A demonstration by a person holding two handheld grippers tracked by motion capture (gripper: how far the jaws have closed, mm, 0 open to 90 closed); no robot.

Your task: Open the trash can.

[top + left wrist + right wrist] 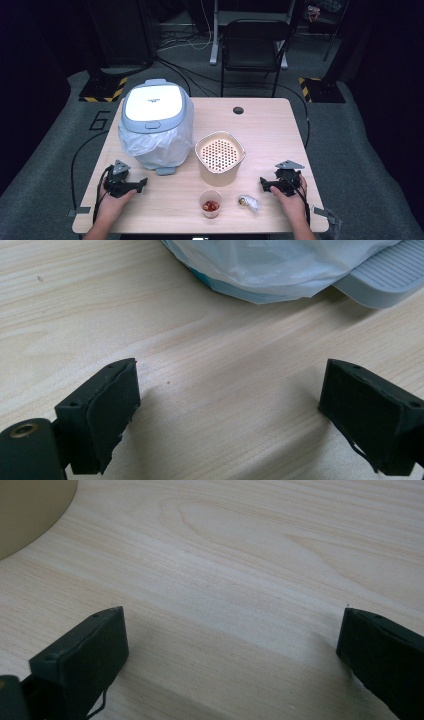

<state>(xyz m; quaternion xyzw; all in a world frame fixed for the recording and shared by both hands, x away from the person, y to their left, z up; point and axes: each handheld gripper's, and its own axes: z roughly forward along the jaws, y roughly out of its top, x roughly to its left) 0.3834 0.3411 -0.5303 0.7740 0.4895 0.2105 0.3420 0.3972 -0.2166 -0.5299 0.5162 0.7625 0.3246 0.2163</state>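
A person's hands rest on a light wooden table (265,125), one gripper in each. My left gripper (141,184) lies near the front left edge, open, its jaws wide apart over bare wood (230,390). My right gripper (262,184) lies near the front right edge, also open, nothing between its jaws (232,625). A pedal bin (155,122) with a white lid and a clear plastic liner stands at the back left; its liner (280,265) and grey pedal (385,282) show ahead of the left gripper. A beige container (220,156) with a perforated insert stands mid-table.
A small clear cup (211,202) holding something red stands at the front centre. A crumpled wrapper (248,202) lies right of it. A black chair (252,47) stands behind the table. The beige container's edge (30,515) shows at upper left in the right gripper view.
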